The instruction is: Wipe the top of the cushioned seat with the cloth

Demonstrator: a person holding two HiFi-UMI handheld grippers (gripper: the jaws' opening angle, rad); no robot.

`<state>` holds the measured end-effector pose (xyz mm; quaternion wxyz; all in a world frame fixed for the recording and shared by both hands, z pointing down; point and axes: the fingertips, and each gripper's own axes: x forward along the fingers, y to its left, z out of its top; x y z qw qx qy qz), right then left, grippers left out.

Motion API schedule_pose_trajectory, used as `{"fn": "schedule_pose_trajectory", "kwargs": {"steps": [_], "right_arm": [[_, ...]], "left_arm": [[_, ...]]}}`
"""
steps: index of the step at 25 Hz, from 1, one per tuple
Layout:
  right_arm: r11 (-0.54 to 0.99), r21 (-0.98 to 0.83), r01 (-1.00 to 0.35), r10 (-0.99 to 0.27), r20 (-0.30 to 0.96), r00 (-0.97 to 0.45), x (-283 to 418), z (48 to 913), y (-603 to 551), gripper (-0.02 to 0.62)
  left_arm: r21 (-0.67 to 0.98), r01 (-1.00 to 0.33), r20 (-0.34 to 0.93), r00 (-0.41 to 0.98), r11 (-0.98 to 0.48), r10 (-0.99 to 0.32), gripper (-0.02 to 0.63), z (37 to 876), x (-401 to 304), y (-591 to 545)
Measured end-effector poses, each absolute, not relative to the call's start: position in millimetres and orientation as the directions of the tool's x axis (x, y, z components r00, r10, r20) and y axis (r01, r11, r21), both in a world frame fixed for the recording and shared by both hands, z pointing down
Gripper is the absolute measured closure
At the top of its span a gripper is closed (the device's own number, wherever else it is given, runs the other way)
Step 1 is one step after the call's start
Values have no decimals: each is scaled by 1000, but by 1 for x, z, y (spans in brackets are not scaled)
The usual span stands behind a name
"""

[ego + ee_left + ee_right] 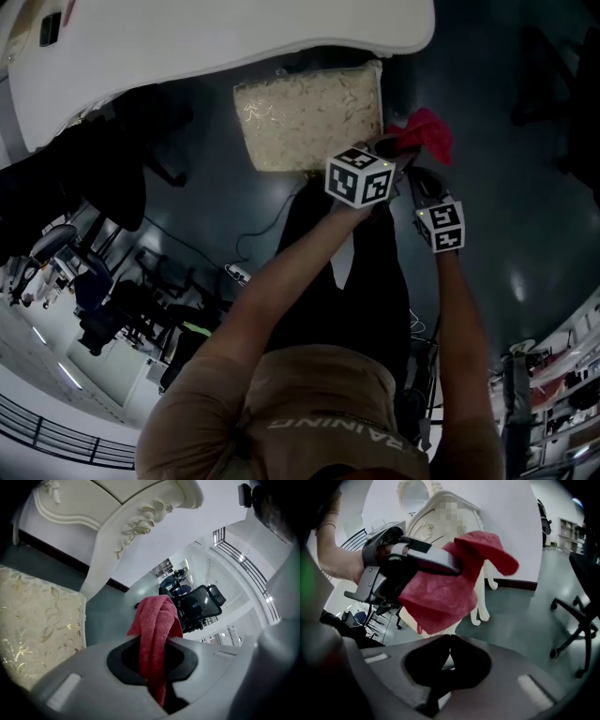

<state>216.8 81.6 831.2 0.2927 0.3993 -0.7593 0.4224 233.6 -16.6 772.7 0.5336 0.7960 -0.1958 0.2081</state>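
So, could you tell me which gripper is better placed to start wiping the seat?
Left. The left gripper is shut on the cloth, and the seat lies close beside it. The right gripper is shut and empty.

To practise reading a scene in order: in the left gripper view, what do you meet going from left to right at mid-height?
Cushioned seat → carved white furniture leg → red cloth → black office chair.
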Motion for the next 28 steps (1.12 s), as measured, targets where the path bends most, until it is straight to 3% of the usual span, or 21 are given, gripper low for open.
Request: {"fn": "schedule_pose_trajectory", "kwargs": {"steps": [8,21,28], "right_arm": [[349,-396,-849,-320,801,-505,182,837,102,591],[477,-393,-786,-306,764,-568,21,797,70,591],[486,-421,-766,-286,752,-594,-48,800,72,591]], "left_arm": [[740,-613,570,790,-279,-224,565,770,127,-25],[526,-845,745,515,-101,-424,565,780,-157,-9],[440,-898,803,406,-26,-437,565,805,-253,2]]}}
